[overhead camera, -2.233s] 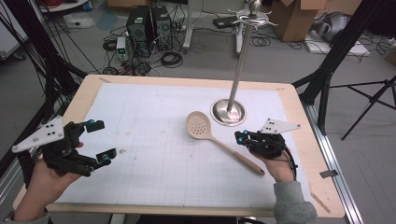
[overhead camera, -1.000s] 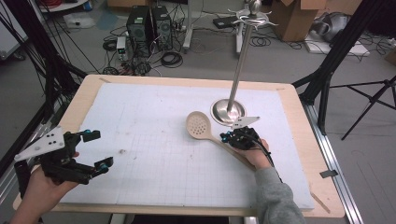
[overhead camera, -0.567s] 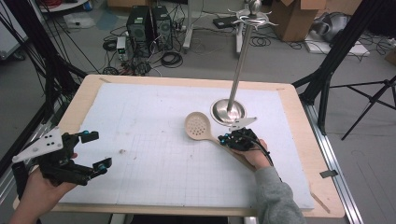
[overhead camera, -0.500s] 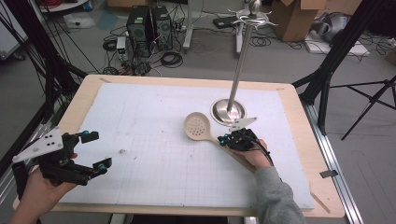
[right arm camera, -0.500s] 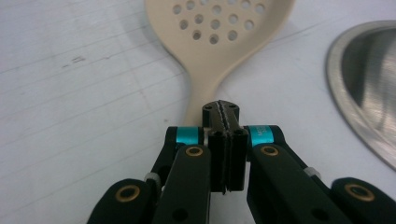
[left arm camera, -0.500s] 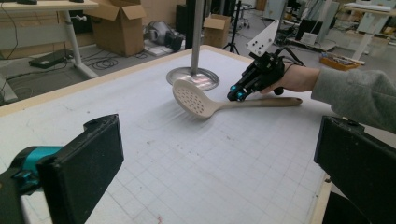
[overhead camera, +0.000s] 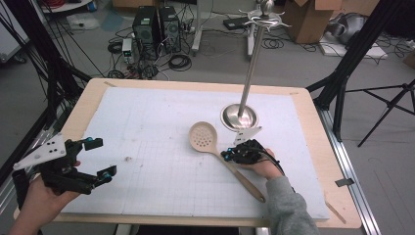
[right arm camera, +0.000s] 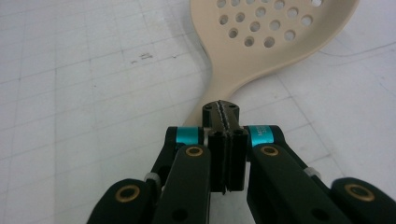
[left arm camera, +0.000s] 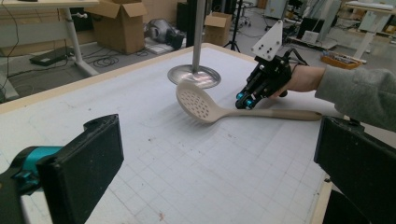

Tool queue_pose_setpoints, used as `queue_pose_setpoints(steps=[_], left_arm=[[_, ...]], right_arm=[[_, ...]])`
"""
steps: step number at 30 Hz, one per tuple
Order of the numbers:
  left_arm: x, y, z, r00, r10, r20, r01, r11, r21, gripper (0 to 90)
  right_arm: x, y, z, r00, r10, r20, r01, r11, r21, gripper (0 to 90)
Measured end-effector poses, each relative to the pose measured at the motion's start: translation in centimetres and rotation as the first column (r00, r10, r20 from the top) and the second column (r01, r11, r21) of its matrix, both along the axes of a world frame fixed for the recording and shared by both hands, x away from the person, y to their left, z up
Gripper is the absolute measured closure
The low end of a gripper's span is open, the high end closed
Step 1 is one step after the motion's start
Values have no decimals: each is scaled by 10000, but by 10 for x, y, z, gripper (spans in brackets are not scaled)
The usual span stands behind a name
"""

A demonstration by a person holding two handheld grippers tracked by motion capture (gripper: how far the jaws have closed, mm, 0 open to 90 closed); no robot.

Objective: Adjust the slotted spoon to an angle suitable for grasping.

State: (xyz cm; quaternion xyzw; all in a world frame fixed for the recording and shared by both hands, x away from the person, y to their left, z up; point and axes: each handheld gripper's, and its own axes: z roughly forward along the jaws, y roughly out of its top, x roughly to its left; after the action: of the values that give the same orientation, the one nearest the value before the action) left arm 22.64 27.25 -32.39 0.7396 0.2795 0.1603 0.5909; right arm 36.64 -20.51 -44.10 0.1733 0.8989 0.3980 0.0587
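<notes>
A beige slotted spoon (overhead camera: pixel 202 135) lies flat on the white gridded mat, bowl toward the far left, handle running to the near right. My right gripper (overhead camera: pixel 229 155) is shut, its pads pressed together with nothing between them. Its tips rest right over the handle's neck just behind the bowl (right arm camera: pixel 261 32). In the left gripper view the same right gripper (left arm camera: pixel 243 103) points down at the spoon (left arm camera: pixel 196 100). My left gripper (overhead camera: pixel 102 157) is held open and empty near the mat's front left corner, well away from the spoon.
A tall metal stand with a round base (overhead camera: pixel 238 116) rises just behind the spoon, hooks at its top. The wooden table edge (overhead camera: pixel 318 147) frames the mat. Boxes, computers and cables lie on the floor beyond.
The right gripper moved from near the handle's end forward and left to the spoon's neck, staying shut. The left hand drew back toward the near left. The spoon shifted slightly.
</notes>
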Motion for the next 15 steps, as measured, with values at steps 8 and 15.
queue_pose_setpoints(steps=[8,15], left_arm=[[1,0,0,10000,-31,22,31,10000,1,19],[5,0,0,10000,-45,-25,45,10000,-54,19]], right_arm=[[-4,-2,8,9979,-572,291,572,9984,-12,900],[-25,-7,21,9992,-284,276,270,9983,516,900]])
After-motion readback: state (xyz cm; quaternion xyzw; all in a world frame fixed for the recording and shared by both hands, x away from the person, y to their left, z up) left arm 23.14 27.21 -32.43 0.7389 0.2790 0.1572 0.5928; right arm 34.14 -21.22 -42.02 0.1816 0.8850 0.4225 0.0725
